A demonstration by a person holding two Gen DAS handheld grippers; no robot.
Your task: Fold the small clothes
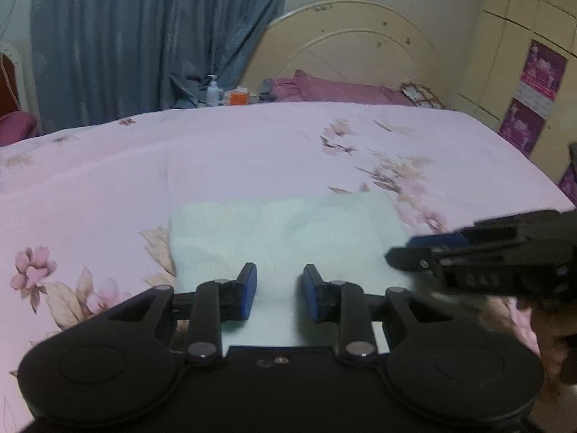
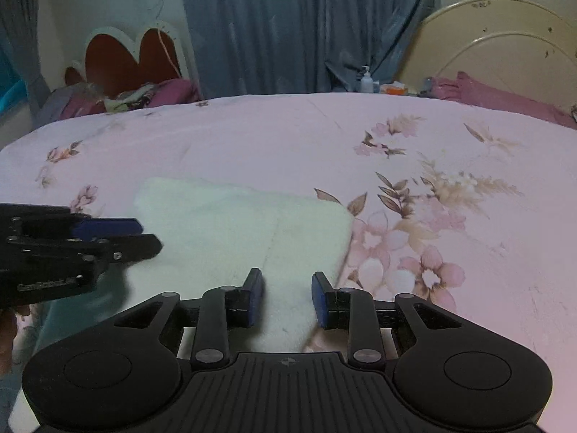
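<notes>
A pale mint-green cloth (image 1: pixel 285 238) lies folded flat on the pink floral bedspread (image 1: pixel 108 180). It also shows in the right wrist view (image 2: pixel 234 231). My left gripper (image 1: pixel 280 281) is open and empty, hovering over the cloth's near edge. My right gripper (image 2: pixel 287 288) is open and empty over the cloth's near right part. The right gripper shows side-on at the cloth's right edge in the left wrist view (image 1: pixel 396 252). The left gripper shows side-on at the cloth's left in the right wrist view (image 2: pixel 151 238).
The bedspread (image 2: pixel 432 144) stretches far beyond the cloth. A cream headboard (image 1: pixel 346 43) and purple pillows (image 1: pixel 335 90) stand at the far end. Blue curtains (image 2: pixel 306 25), a pump bottle (image 1: pixel 212 90) and a heart-shaped chair back (image 2: pixel 133 57) lie beyond the bed.
</notes>
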